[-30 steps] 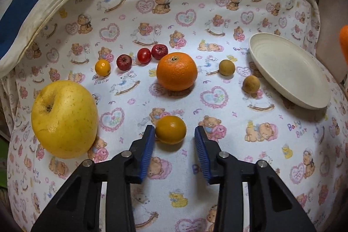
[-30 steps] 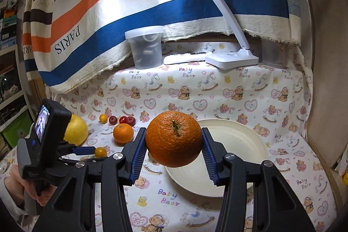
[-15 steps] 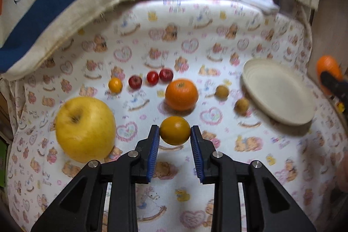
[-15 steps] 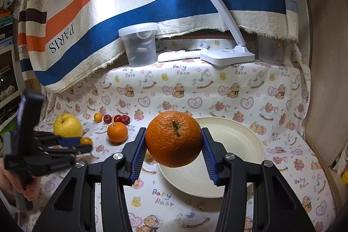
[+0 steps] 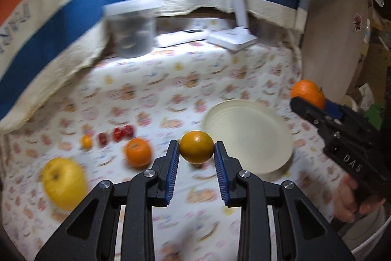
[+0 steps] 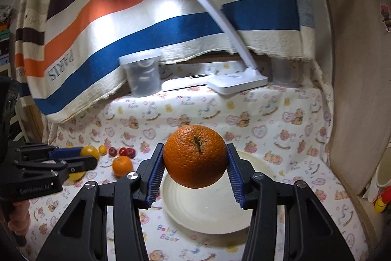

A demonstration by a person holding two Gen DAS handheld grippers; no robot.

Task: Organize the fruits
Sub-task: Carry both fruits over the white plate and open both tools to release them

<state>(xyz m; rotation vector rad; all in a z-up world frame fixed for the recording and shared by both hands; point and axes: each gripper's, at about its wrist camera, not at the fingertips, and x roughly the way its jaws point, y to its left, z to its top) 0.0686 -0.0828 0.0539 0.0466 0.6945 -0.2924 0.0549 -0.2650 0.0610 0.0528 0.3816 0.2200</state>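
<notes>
Teddy-print cloth (image 6: 268, 114) covers the table, striped blanket (image 6: 146, 23) and lamp (image 6: 234, 82) at the far edge. Left gripper (image 5: 196, 158) has just closed on a small orange (image 5: 196, 147), held in the air left of the plate (image 5: 246, 136). Right gripper (image 6: 195, 170) clamps a big orange (image 6: 195, 159) above the plate's near-left part. Apple (image 5: 64, 184), mandarin (image 5: 138, 155) and small red fruits (image 5: 119, 133) lie on the cloth at left.

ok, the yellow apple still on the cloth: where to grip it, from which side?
Grip the yellow apple across its widest middle, coming from above and in front, pads on its two flanks. It looks to lie tilted, stem dimple up toward the camera, so avoid the dimple. The mandarin to its right sits apart, leaving room.
</notes>
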